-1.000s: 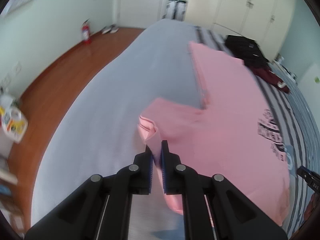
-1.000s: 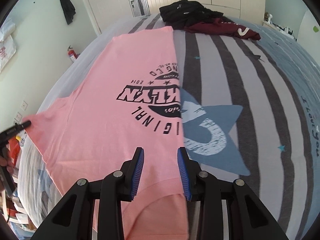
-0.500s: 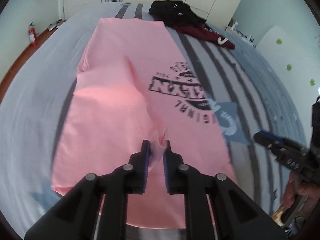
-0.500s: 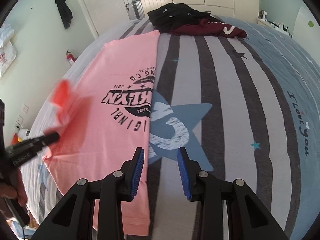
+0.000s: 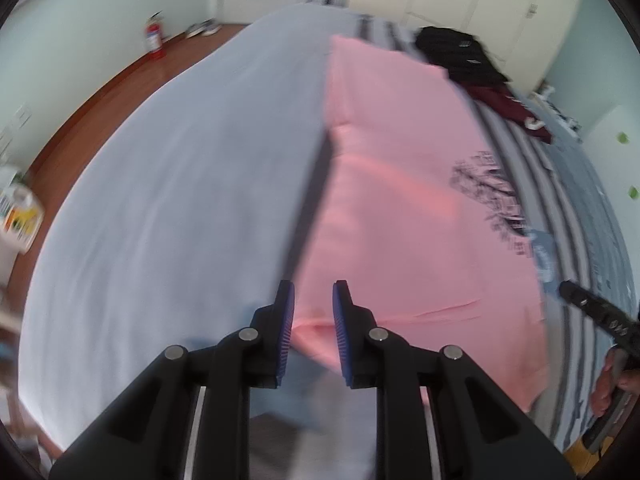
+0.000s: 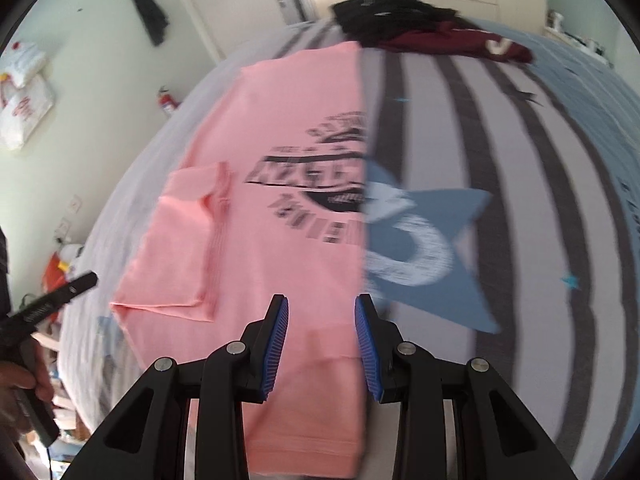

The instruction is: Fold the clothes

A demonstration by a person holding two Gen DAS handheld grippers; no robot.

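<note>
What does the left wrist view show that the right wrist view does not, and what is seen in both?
Only the left wrist view shows the wooden floor and the left gripper up close, open and empty. Only the right wrist view shows the blue star on the bedcover, the folded-in sleeve, the dark garment on the wall and the open right gripper. Both show the pink T-shirt, the fire extinguisher and the dark clothes pile.

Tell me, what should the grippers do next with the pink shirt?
Probably take hold of the shirt's near end to fold it up toward the far end. Both the left gripper and the right gripper are open and hold nothing. The shirt lies as a long strip on the bed, its sleeve folded in on top, so halving the length looks like what is left.
</note>
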